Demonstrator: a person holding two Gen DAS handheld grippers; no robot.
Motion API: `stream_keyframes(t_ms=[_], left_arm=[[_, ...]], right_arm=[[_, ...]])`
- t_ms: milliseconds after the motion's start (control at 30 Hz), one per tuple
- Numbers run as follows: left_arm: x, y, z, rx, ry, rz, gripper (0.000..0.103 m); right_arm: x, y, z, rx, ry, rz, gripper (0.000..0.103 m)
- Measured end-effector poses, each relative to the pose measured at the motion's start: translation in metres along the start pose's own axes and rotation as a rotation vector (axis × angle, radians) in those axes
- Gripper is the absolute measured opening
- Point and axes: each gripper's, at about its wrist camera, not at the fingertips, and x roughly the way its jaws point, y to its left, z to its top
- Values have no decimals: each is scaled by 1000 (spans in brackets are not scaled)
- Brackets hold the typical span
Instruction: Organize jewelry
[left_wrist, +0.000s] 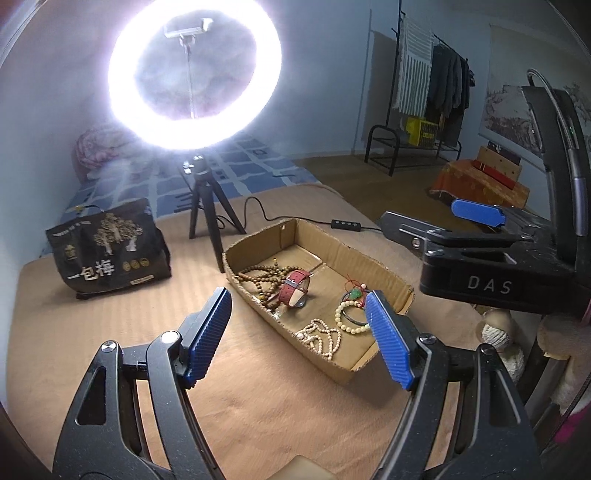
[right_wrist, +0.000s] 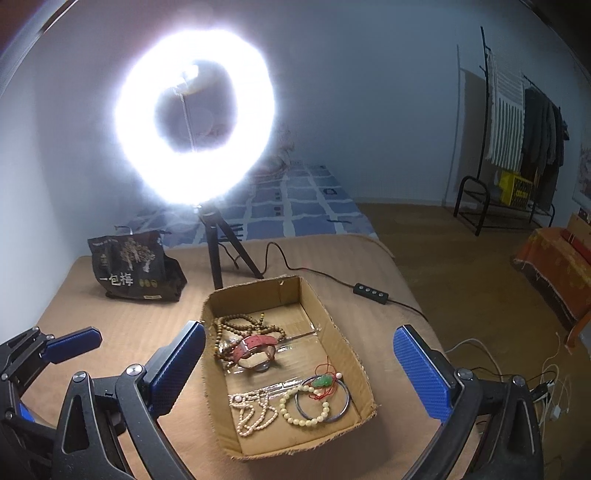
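Blue ribbed pads of the left gripper (left_wrist: 298, 336) stand wide apart and hold nothing; the right gripper (right_wrist: 299, 373) is likewise spread and empty. Both hang above the shallow brown cardboard tray (right_wrist: 332, 317) on the tan bedspread (left_wrist: 110, 332), touching nothing. In the tray lie a brown wooden bead string (right_wrist: 243, 326), a red-strapped watch (right_wrist: 256, 350), a white pearl strand (right_wrist: 253, 411), a cream bead bracelet (right_wrist: 304, 406), a thin metal bangle (right_wrist: 345, 402) and a green pendant on red cord (right_wrist: 323, 382). Everything looks gathered, so the sorting seems finished or nearly so; any further pick calls for descending onto one piece. Legible writing: "DAS" on the right gripper's body, "一包梅" on the black snack bag (left_wrist: 110, 251).
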Motion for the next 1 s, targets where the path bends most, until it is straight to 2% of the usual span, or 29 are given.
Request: stream_keyframes(t_ms=[400, 500, 567, 900, 967, 1000], left_arm=[[-66, 7, -18, -9, -60, 37, 79], [-79, 7, -21, -19, -79, 41, 86], [-89, 5, -23, -19, -100, 49, 86], [-109, -4, -32, 11, -98, 48, 87], [-113, -4, -32, 11, -97, 56, 90], [-114, -3, -33, 8, -97, 58, 98]], right_arm=[[-62, 18, -6, -5, -54, -16, 103], [-76, 23, -9, -8, -70, -25, 103], [-84, 25, -11, -10, -79, -27, 103], [-105, 36, -24, -21, -116, -27, 103], [-108, 36, -25, -17, -121, -21, 103], [-109, 36, -25, -14, -128, -23, 103]])
